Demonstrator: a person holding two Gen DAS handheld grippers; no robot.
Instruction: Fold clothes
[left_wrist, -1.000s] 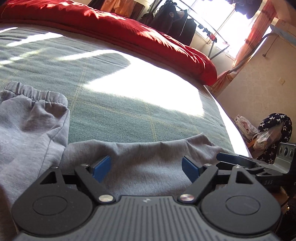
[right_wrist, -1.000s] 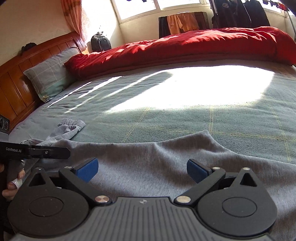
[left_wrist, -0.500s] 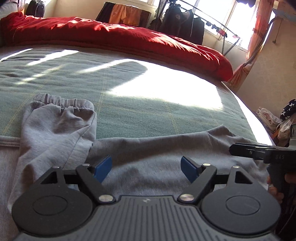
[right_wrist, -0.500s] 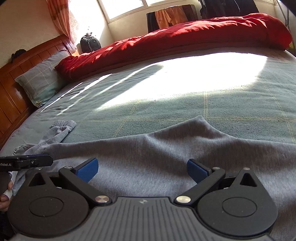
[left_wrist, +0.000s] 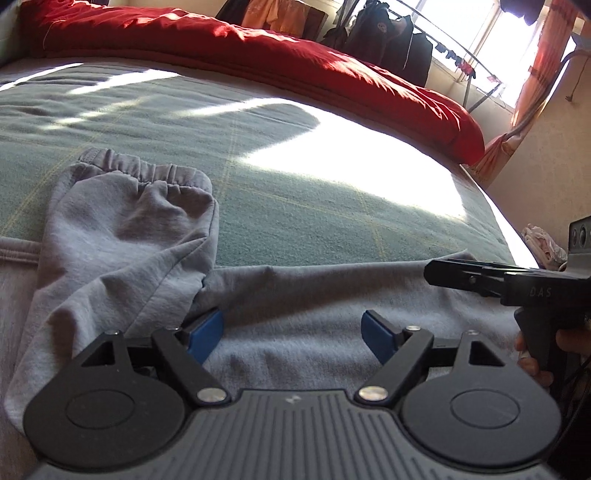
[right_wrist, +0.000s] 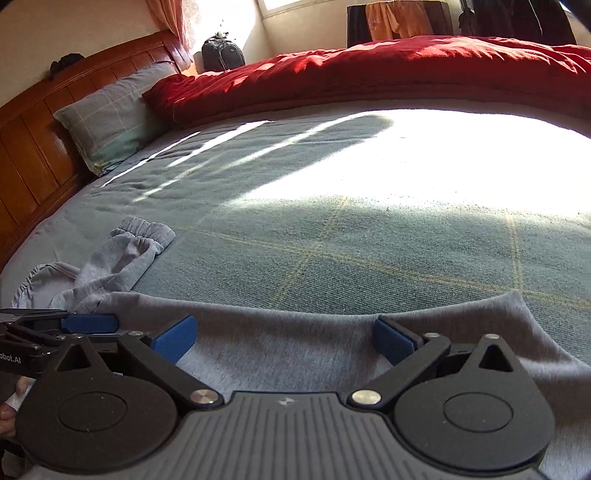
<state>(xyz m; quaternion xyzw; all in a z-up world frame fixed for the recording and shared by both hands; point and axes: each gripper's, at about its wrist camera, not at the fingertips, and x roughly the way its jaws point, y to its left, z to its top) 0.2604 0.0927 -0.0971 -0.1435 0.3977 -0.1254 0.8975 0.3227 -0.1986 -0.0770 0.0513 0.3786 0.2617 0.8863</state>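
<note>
1. The grey sweatshirt (left_wrist: 295, 295) lies flat on the bed (left_wrist: 295, 192), its long axis running 9 to 3 o'clock across both wrist views.
2. The left gripper (left_wrist: 291, 330) hangs over it with jaws wide apart, gripping nothing; the folded sleeve (left_wrist: 122, 236) sits at its 10 o'clock.
3. The right gripper (right_wrist: 282, 338), also spread and empty, faces the garment's far edge at 12 o'clock.
4. Judged from this, the left gripper is nearer the sleeve and the right nearer the free corner (right_wrist: 517, 301).

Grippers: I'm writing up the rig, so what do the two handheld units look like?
Both match: the left gripper and right gripper have ribbed dark-grey bodies, round black hubs, silver pivot screws, black linkage arms and blue pads on the jaws. The right one's side reads "DAS".
</note>
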